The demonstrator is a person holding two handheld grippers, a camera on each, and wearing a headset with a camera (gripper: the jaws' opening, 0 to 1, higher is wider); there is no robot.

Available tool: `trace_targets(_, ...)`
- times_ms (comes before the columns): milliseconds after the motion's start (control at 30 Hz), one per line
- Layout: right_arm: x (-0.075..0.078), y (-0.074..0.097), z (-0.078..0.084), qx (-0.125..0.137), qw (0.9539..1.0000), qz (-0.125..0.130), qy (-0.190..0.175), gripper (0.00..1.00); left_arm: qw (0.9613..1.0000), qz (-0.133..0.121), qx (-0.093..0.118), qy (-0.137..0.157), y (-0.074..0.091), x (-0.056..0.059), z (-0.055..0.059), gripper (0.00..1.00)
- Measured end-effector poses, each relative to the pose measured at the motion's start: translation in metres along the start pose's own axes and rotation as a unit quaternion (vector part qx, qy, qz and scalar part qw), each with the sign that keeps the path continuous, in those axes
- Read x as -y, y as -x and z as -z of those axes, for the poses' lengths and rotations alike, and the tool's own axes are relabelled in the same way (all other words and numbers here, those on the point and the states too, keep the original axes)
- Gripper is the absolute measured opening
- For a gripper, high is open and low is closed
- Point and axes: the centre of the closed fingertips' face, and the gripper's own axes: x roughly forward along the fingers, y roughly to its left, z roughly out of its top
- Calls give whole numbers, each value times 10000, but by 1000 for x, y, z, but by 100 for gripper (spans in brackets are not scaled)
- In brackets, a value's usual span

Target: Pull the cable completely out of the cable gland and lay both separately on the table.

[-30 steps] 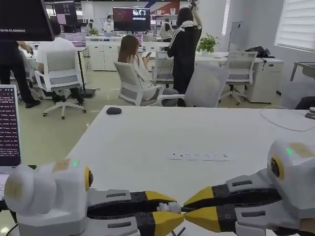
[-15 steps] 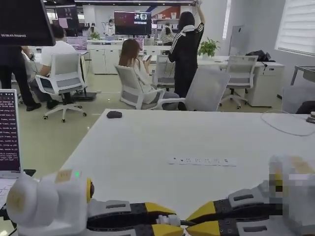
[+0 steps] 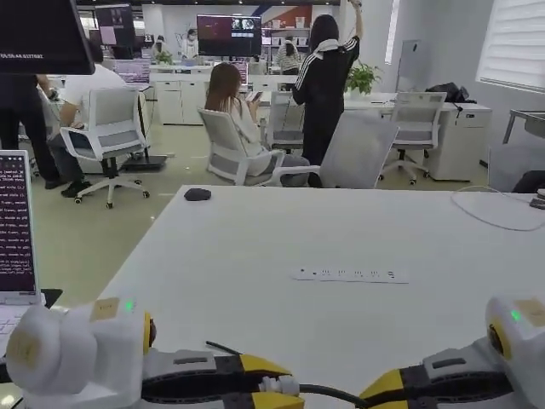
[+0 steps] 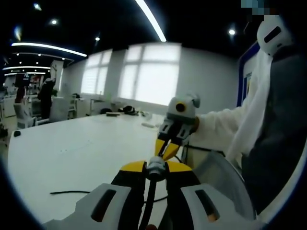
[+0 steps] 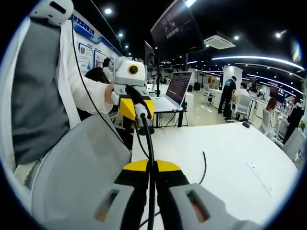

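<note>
Low in the head view, my left gripper (image 3: 271, 388) is shut on the small white cable gland (image 3: 269, 384). A black cable (image 3: 328, 392) runs from the gland rightward into my right gripper (image 3: 379, 397), whose yellow jaws are closed on it. The cable's loose tail (image 3: 221, 348) lies on the table behind the left jaws. In the right gripper view, my right gripper (image 5: 151, 167) pinches the cable (image 5: 148, 139), which leads up to the gland (image 5: 140, 111) in the left gripper (image 5: 136, 108). In the left gripper view, the gland (image 4: 156, 166) sits between the yellow tips, facing the right gripper (image 4: 164, 152).
The white table (image 3: 341, 230) carries a white power strip (image 3: 349, 274), a black mouse (image 3: 197, 193) at its far left corner and a thin white cord (image 3: 494, 217) at the right. A laptop screen (image 3: 15, 226) stands at the left. Office chairs and people are beyond.
The two grippers, tip to tip before, have drawn apart. A stretch of black cable now shows between the gland and the right jaws. The head camera has also shifted.
</note>
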Motion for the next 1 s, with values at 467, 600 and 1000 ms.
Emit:
trace_targets(467, 6, 9, 29, -259, 9990, 190, -301, 3, 9999, -94, 24, 58, 4, -4, 2, 16)
trace_targets(600, 8, 10, 28, -304, 9987, 265, -320, 3, 9999, -133, 12, 76, 3, -6, 2, 16)
trace_targets(1000, 6, 3, -18, -79, 9992, 300, 237, 15, 10000, -87, 29, 26, -3, -2, 0, 16)
